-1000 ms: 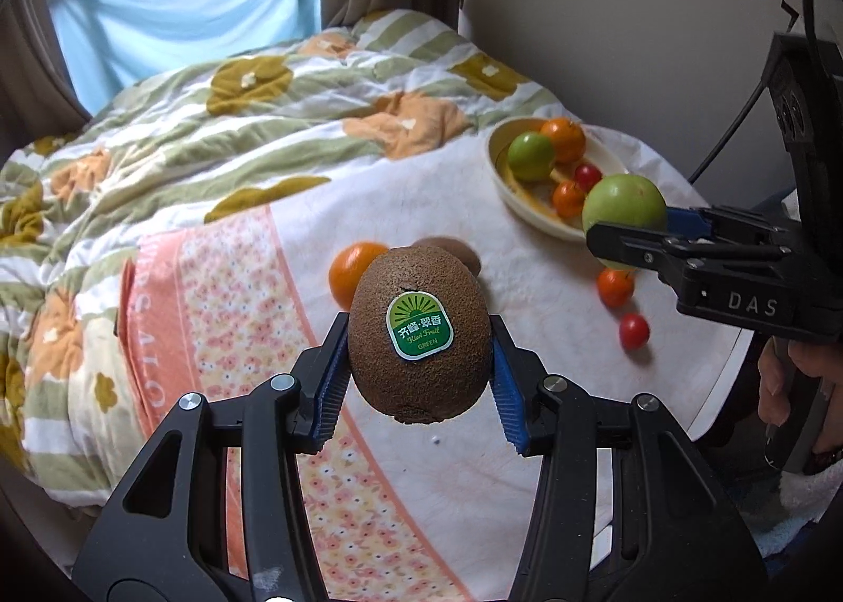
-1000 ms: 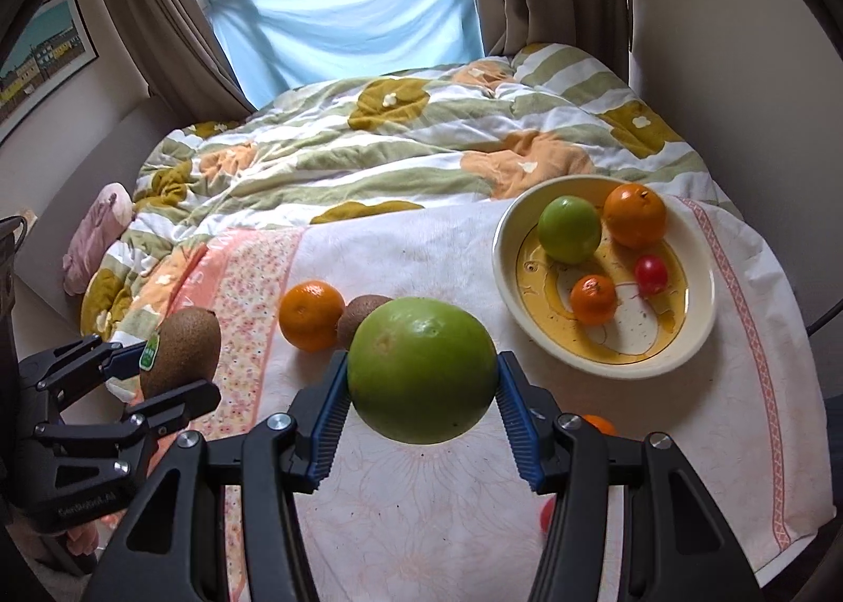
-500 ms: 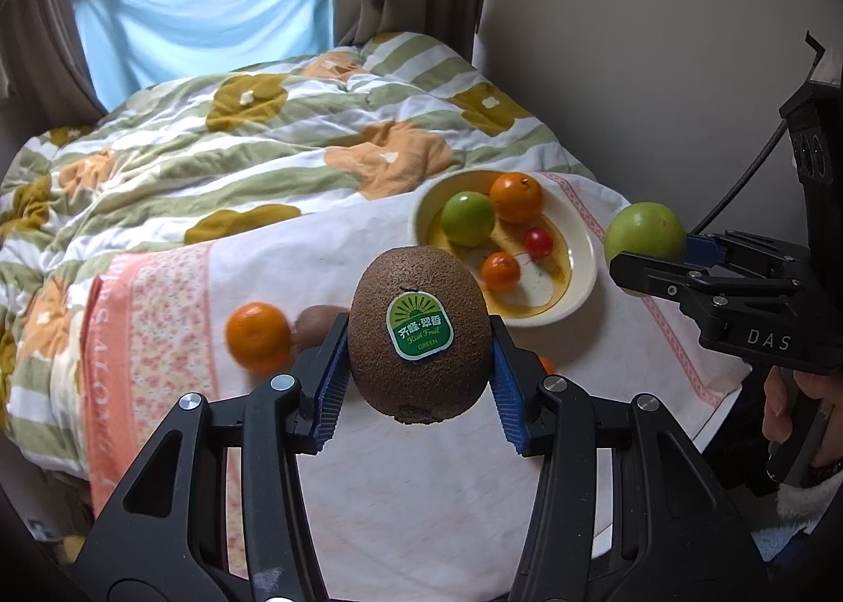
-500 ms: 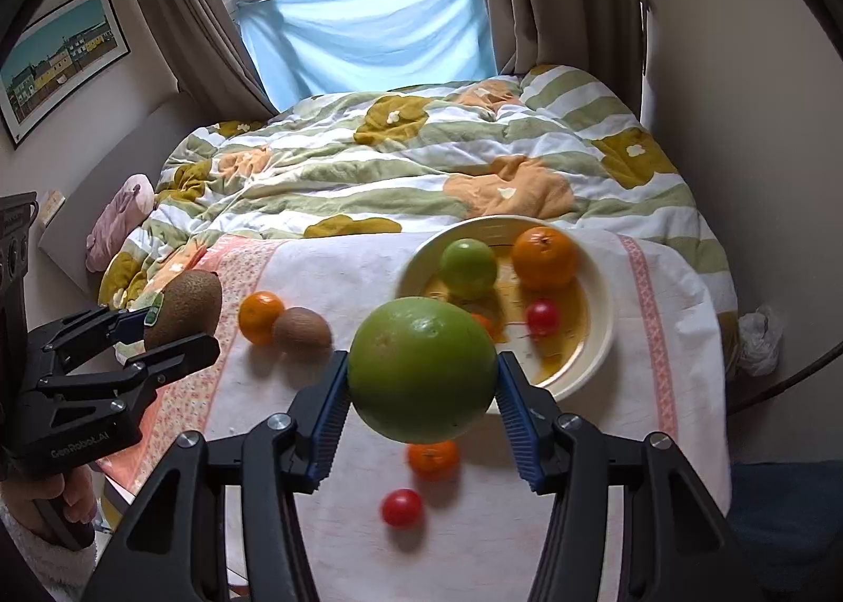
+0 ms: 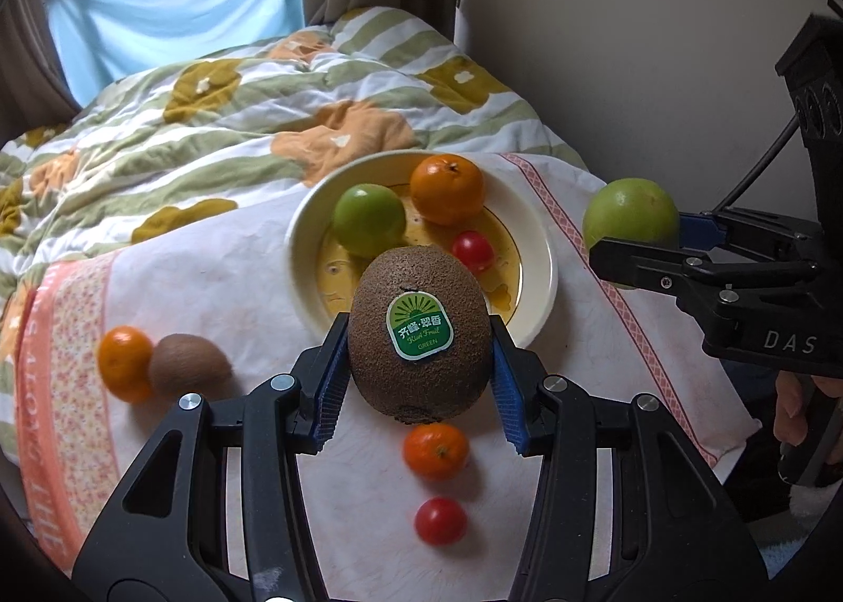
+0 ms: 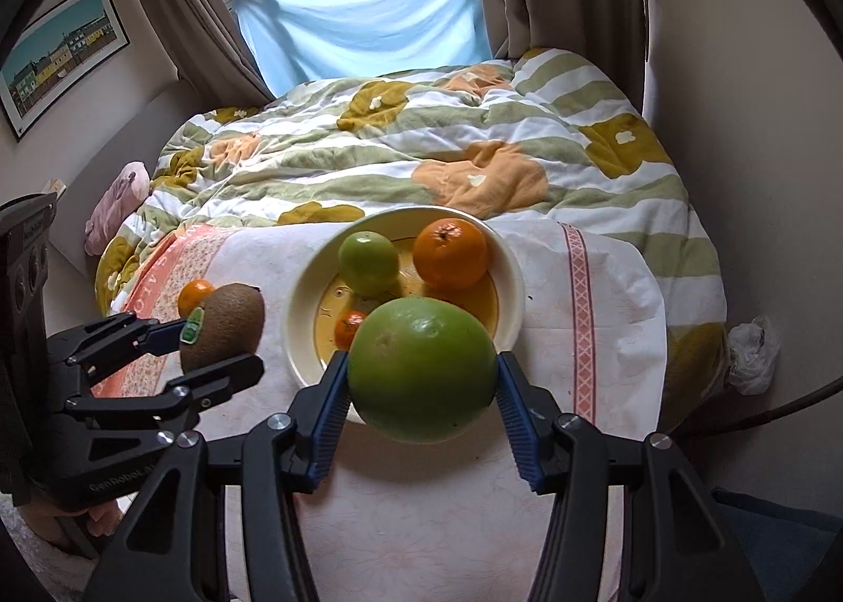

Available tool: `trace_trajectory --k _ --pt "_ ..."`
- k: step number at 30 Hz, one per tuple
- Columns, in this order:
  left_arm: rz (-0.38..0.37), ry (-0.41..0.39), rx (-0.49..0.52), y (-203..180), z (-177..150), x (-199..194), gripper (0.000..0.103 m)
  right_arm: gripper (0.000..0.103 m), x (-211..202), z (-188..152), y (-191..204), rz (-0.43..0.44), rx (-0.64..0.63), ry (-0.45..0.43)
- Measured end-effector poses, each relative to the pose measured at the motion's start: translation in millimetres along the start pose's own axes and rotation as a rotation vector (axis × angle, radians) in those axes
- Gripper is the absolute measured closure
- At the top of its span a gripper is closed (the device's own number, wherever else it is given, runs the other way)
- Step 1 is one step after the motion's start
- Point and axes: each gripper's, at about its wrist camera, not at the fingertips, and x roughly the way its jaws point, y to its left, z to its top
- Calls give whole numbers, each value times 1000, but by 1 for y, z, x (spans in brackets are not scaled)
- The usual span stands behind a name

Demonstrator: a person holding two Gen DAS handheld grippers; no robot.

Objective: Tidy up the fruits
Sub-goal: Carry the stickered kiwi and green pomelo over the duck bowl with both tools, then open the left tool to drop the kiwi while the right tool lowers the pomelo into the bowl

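Both hands loaded: the left gripper (image 5: 419, 346) clamps a stickered kiwi (image 5: 419, 333), the right gripper (image 6: 421, 386) a big green citrus (image 6: 421, 370), both held above the near rim of the cream plate (image 5: 542, 254). Best lower each into a free gap before letting go, clear of the orange (image 5: 447, 188) and green fruit (image 5: 369, 227). Only the left view shows the loose mandarin (image 5: 436, 449) and cherry tomato (image 5: 440, 520) on the cloth-covered surface (image 5: 253, 254).

The left gripper (image 5: 420, 346) was clamped on a kiwi (image 5: 419, 333); the right gripper (image 6: 423, 376), alongside at right, gripped a large green fruit (image 6: 423, 370).
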Motion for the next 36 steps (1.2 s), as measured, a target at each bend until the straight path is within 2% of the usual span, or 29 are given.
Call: trace_trajectory --k 9,12,17,18,19,21,23,36 --pt "38 47 48 -21 3 55 51 53 25 6 -24 27 11 29" --pt "60 55 61 -24 3 64 51 53 32 7 -29 39 13 31" --pt "52 49 86 -28 1 66 48 53 35 8 -31 44 16 34" --pt "54 48 89 -28 1 65 36 53 36 8 -31 44 18 33" --pt "59 47 88 -28 0 64 13 53 37 9 -33 44 20 34" --pt "61 17 70 -25 1 55 0 53 38 9 -34 44 21 37" --pt "46 2 52 -22 1 47 0 53 37 9 -34 44 21 36" --pt "94 -2 -31 11 -7 6 0 53 33 16 -17 72 -18 25"
